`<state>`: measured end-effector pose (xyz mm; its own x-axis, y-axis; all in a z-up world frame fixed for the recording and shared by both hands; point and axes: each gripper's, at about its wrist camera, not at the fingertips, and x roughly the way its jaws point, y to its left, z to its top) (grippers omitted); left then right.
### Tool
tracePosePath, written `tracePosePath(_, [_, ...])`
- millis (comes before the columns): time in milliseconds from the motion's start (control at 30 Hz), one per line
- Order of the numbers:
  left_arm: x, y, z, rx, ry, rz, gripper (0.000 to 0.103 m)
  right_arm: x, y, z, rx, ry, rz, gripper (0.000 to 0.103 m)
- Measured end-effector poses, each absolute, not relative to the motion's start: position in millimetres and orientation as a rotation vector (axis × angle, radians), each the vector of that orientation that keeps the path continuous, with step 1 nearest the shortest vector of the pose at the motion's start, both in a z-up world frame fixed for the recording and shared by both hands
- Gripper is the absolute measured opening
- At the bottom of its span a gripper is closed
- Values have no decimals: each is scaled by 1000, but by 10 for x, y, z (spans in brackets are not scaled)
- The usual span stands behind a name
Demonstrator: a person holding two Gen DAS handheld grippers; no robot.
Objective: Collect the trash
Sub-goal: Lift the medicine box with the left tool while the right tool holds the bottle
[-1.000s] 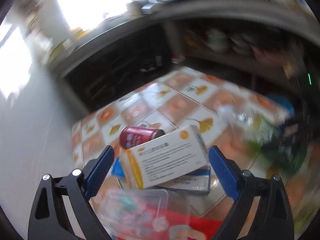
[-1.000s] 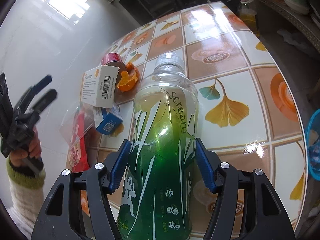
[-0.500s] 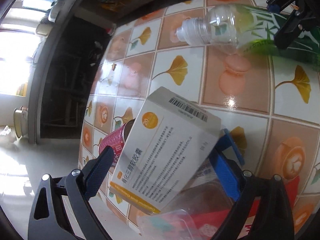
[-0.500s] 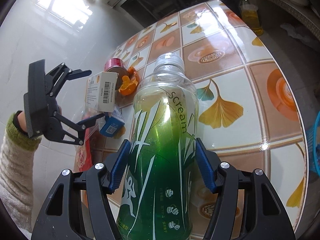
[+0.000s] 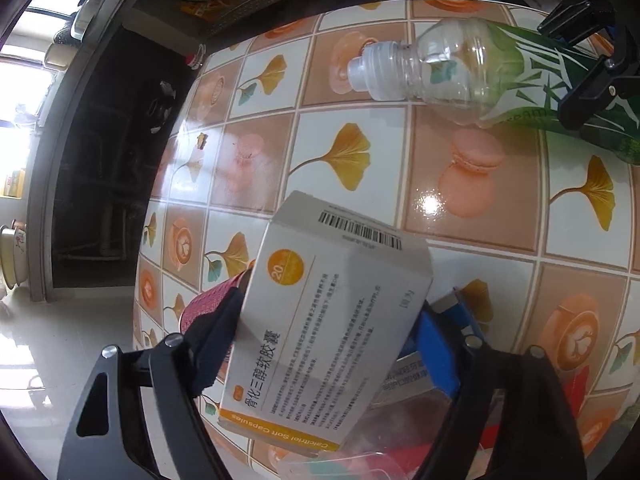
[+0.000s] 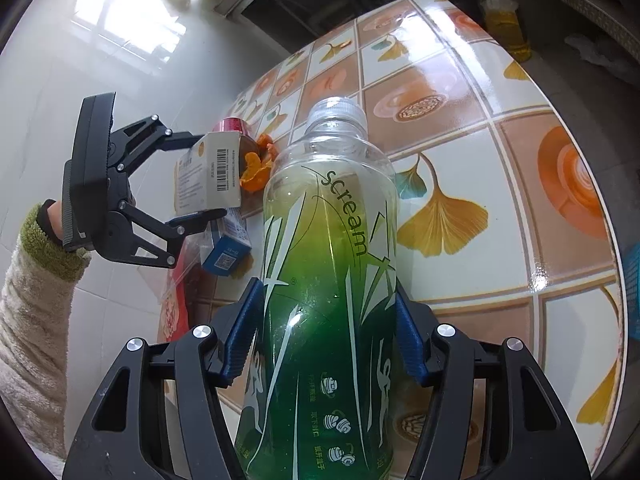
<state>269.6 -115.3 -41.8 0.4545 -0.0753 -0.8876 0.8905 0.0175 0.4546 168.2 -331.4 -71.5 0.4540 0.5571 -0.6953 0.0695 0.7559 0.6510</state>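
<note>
Both hands loaded right now. Left gripper [image 5: 332,320] clamped across the white medicine box [image 5: 328,320], jaws pinching its two long sides, box tilted and lifted off the pile at the bottom of the left wrist frame. Right gripper [image 6: 328,336] squeezing the green bottle [image 6: 332,280] around its belly, cap pointing up toward the top centre of the right wrist frame, looks empty or nearly so.

Still sitting on the tiled worktop [image 6: 500,184]: red can [image 6: 232,126] and orange peel [image 6: 256,170] at centre left of the right wrist view, just behind the box, plus a small blue carton [image 6: 226,250] and a clear bag with red packaging [image 6: 176,308] lower left, under the left gripper.

Looks like the pick-up step is done for these two, carry-off comes next. Bit of a blue basket [image 6: 632,280] peeking in at the right edge, off the worktop and lower down, probably the bin but can't say for sure. Next move calls for swinging both items over there and letting go without bumping the bottle into the worktop edge, then coming back for the can, peel, carton and bag
</note>
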Motion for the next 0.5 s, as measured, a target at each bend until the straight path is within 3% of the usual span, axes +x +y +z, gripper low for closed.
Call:
tracePosePath(300, [2609, -1259, -111, 1252, 752, -918, 78, 1600, -3429, -710, 692, 1063, 294, 58])
tracePosePath(500, [2489, -1323, 554, 986, 702, -880, 79, 1486, -3499, -687, 700, 1056, 267, 58])
